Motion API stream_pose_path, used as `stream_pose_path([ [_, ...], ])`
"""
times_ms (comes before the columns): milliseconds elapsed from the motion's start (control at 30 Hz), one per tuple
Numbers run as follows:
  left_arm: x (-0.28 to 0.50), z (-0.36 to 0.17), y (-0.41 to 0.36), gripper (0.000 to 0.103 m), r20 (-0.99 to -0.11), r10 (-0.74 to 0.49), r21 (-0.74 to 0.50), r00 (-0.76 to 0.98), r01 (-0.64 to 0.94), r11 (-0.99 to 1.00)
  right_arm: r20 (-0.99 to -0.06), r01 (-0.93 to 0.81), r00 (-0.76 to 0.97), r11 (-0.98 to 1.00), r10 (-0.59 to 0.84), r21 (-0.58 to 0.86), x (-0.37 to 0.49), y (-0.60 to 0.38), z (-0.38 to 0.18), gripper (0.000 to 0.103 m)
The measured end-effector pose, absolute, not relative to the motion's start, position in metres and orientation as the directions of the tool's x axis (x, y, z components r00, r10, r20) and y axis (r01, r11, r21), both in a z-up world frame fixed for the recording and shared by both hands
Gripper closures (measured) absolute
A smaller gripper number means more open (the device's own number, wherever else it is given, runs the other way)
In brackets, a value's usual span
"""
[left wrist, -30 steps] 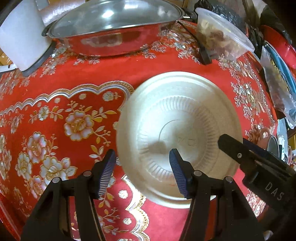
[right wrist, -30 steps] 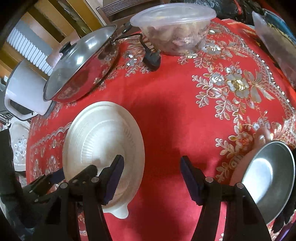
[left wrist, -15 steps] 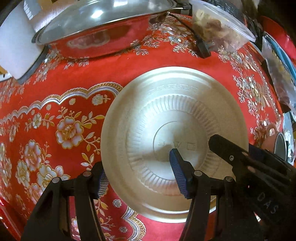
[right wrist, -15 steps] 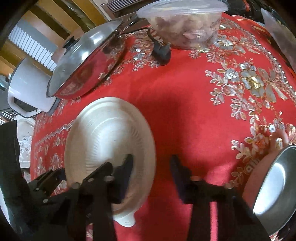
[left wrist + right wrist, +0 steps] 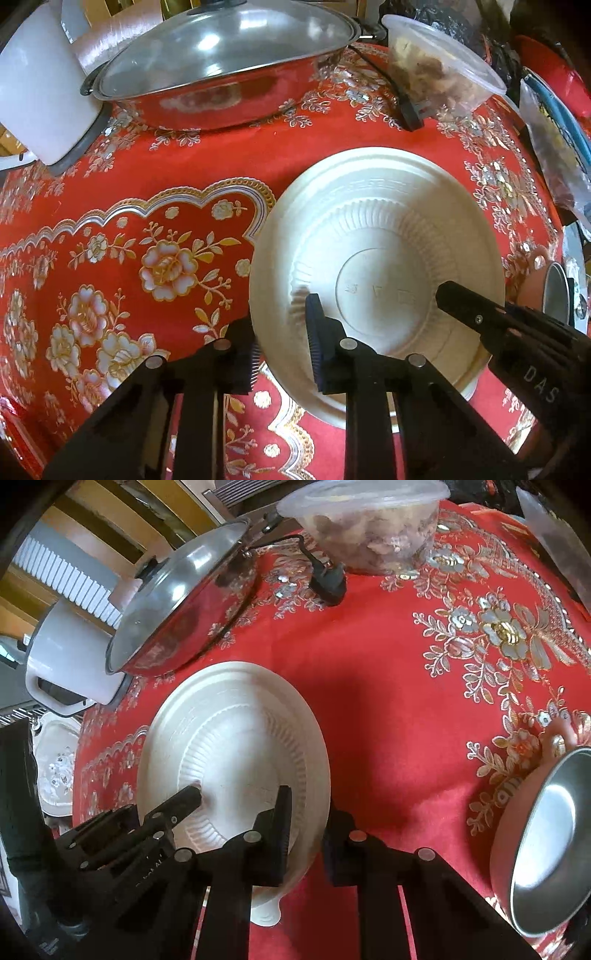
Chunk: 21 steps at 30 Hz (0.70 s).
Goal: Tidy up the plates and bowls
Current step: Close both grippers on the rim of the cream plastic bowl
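A white ribbed plastic plate (image 5: 380,236) (image 5: 236,716) sits on the red flowered tablecloth (image 5: 147,184). My left gripper (image 5: 282,332) is shut on its left rim, one finger inside the plate and the other outside under the edge. My right gripper (image 5: 306,827) is shut on the opposite rim in the same way. A right finger (image 5: 461,306) shows over the plate in the left wrist view. A steel bowl with a pink outside (image 5: 546,842) lies to the right.
A steel pan with a glass lid (image 5: 221,55) and a white cooker (image 5: 40,85) stand at the back left. A clear tub of food (image 5: 439,70) and a black plug (image 5: 328,583) lie behind the plate. Bags and dishes crowd the right edge.
Both grippers have closed from wide open onto opposite rims of the white plate. The left gripper slid right until the rim came between its fingers.
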<state>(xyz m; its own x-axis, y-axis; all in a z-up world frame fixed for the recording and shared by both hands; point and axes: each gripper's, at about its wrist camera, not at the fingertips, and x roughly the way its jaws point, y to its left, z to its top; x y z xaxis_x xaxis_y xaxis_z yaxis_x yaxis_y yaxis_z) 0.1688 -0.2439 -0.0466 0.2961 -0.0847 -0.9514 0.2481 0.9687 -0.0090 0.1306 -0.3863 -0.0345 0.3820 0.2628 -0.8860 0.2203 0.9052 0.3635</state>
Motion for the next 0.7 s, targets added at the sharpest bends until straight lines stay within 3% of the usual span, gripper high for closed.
stream_pose_path([
  [700, 0.124, 0.004, -0.191, 0.084, -0.93, -0.12, -0.051, 0.347, 0.203, 0.978, -0.875, 0.148, 0.418, 0.932, 0.245, 0.332, 0.089, -0.345, 0.02, 0.088],
])
